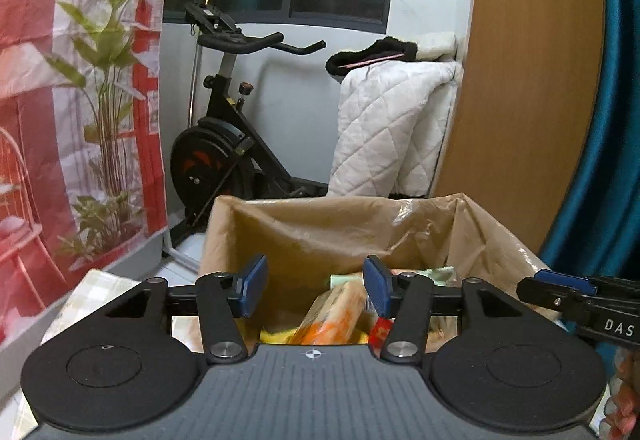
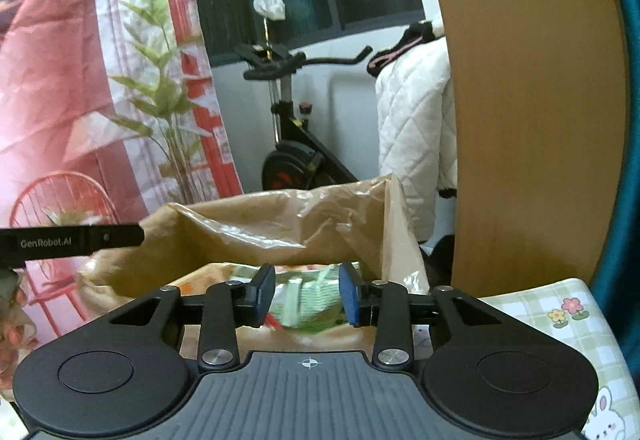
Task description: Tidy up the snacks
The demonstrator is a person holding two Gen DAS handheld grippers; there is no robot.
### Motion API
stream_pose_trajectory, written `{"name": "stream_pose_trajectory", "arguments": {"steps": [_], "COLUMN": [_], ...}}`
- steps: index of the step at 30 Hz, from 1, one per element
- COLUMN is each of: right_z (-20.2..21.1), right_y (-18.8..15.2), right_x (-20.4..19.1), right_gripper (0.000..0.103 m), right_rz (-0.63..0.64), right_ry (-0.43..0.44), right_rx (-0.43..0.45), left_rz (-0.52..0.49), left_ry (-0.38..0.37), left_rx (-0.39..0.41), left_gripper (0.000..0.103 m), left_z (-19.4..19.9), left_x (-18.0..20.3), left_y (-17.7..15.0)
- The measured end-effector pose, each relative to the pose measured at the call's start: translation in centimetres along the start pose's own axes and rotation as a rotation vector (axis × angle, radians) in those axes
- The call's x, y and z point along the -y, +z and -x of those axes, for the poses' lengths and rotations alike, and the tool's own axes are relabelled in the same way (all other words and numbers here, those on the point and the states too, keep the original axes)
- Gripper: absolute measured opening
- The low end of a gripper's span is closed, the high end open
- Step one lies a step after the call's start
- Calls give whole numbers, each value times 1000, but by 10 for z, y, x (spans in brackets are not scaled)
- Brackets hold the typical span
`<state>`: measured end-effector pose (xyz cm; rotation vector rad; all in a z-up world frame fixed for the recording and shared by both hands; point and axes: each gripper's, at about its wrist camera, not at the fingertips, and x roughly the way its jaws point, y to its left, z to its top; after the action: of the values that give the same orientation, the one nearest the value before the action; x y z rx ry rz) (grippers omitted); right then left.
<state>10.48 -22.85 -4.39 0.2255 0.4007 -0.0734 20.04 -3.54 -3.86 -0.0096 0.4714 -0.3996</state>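
A box lined with a brown plastic bag (image 1: 320, 232) stands just ahead and holds several snack packets. My left gripper (image 1: 316, 286) hangs open over the box's near rim. Its blue pads (image 1: 256, 284) touch nothing. Below the gap lies a blurred orange packet (image 1: 332, 316), with a red one (image 1: 380, 332) beside it. My right gripper (image 2: 307, 294) is open too, over the same bag (image 2: 240, 228). A green-and-white packet (image 2: 308, 304) lies in the box beneath it, clear of both pads. Each gripper shows at the edge of the other's view.
Behind the box stand an exercise bike (image 1: 224, 143) and a rack draped with a white quilt (image 1: 384, 127). A wooden panel (image 1: 520, 79) and a teal curtain (image 1: 616, 119) close the right side, a printed cloth (image 1: 60, 79) the left. A checked tablecloth (image 2: 560, 320) covers the table.
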Motion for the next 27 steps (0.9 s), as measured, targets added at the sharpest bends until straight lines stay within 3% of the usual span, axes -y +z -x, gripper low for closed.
{"name": "stream_pose_trajectory", "arguments": {"steps": [6, 11, 20, 23, 27], "right_z": [38, 51, 15, -3, -28], "right_y": [-24, -59, -118, -132, -147], "right_x": [-17, -34, -78, -91, -104], "right_gripper": [33, 33, 34, 47, 49], "right_rz": [-19, -53, -37, -13, 20], "right_ry": [36, 65, 87, 82, 63], "right_rx": [31, -15, -189, -244, -325], "left_rz": [49, 30, 82, 91, 115], "left_ry": [-31, -29, 0, -12, -14], "left_rx": [-38, -107, -218, -241, -259], "left_gripper": [55, 55, 55, 55, 55], "left_z": [47, 70, 57, 48, 36], "left_x": [-22, -42, -83, -89, -95], "left_y": [-23, -50, -89, -101, -114]}}
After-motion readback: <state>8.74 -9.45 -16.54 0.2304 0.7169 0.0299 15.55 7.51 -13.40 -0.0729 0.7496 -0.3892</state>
